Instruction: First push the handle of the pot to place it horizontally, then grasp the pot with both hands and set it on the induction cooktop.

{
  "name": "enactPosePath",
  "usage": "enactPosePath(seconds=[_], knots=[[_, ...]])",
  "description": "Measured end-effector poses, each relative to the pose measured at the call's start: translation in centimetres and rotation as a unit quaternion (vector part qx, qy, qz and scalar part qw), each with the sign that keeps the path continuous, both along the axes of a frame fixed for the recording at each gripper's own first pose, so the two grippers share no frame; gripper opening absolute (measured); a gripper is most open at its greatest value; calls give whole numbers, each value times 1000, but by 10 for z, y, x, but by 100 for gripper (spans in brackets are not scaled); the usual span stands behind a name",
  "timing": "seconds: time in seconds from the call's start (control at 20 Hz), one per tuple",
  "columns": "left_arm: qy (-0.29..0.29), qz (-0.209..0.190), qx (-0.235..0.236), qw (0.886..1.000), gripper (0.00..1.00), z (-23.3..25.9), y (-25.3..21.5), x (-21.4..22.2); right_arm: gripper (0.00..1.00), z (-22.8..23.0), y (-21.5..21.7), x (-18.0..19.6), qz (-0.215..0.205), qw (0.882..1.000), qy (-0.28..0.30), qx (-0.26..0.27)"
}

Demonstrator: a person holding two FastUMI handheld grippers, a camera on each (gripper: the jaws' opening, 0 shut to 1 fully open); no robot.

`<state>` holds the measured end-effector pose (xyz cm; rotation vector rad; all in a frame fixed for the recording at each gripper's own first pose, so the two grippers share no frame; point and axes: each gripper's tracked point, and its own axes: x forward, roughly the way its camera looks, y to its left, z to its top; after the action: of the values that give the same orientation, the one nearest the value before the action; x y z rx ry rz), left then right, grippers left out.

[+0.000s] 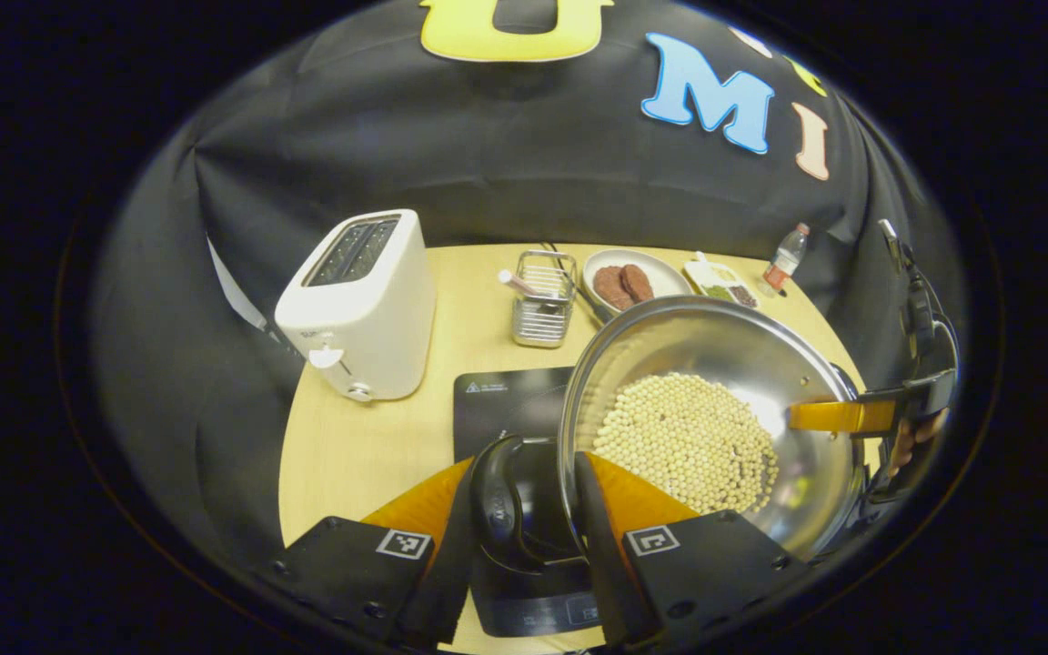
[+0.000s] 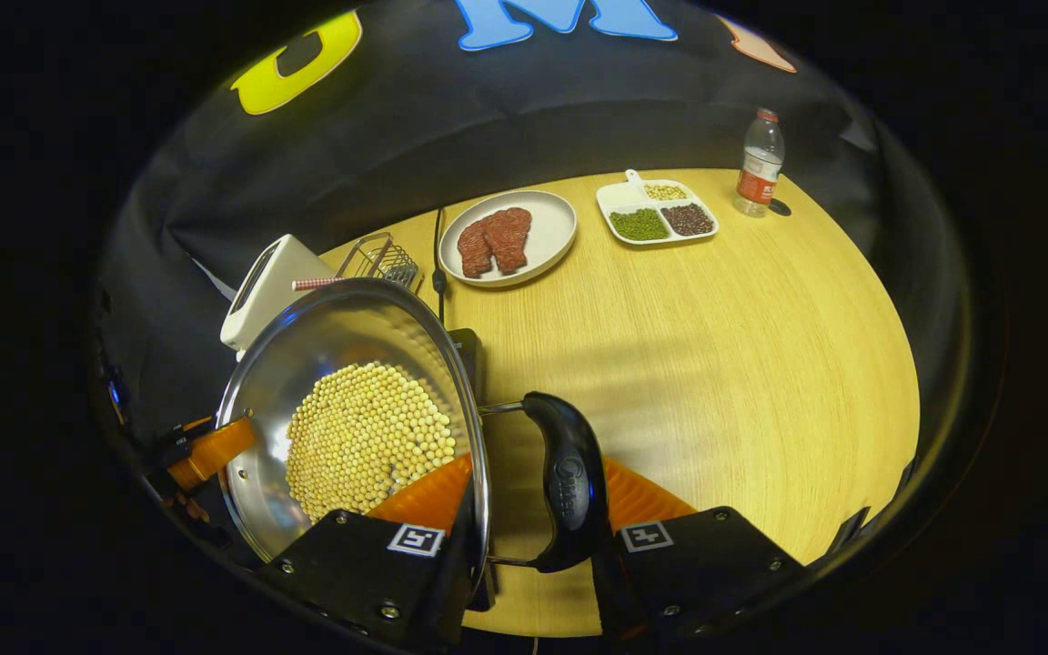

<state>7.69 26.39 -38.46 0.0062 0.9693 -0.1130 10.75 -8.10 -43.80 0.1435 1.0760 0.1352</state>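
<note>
Pot (image 1: 715, 409) of soybeans (image 1: 688, 441) held over induction cooktop (image 1: 506, 400), above table (image 2: 715, 346) | left gripper (image 1: 524, 509), right gripper (image 2: 524, 528): jaws straddle opposite side handles, clamping unclear | two-sided hold likely keeps it level.

Black cloth wall (image 2: 579, 100) behind a light wooden table (image 2: 715, 346), seemingly round.

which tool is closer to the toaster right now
Left. The left tool grips the pot handle on the toaster side; the right tool holds the far handle, with the pot between.
</note>
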Motion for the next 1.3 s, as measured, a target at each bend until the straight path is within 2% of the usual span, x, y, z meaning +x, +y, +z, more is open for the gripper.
enactPosePath(seconds=[0.4,0.45,0.5,0.65,0.7,0.8,0.9,0.95,1.3], knots=[[-3,1,5,1000,63,-23,37,14,56,3,-8,-1,-8,1000,7,5],[-3,1,5,1000,60,-28,41,15,55,-4,4,-5,-11,1000,7,6],[-1,1,5,1000,64,-31,44,15,55,-3,4,-7,-13,1000,10,6],[0,-1,5,1000,64,-39,53,19,55,4,-9,-7,-17,1000,11,6],[0,-3,5,1000,60,-40,54,20,56,5,-11,-6,-20,1000,10,6],[-1,-6,5,1000,64,-41,56,23,55,6,-13,-8,-25,1000,8,5],[-2,-10,4,1000,64,-46,58,27,56,4,-10,-12,-32,999,8,6],[-1,-12,3,1000,60,-50,57,29,55,3,-10,-13,-34,999,6,4],[-3,-24,-4,1000,60,-57,57,34,55,7,-12,-28,-50,999,-5,2]])
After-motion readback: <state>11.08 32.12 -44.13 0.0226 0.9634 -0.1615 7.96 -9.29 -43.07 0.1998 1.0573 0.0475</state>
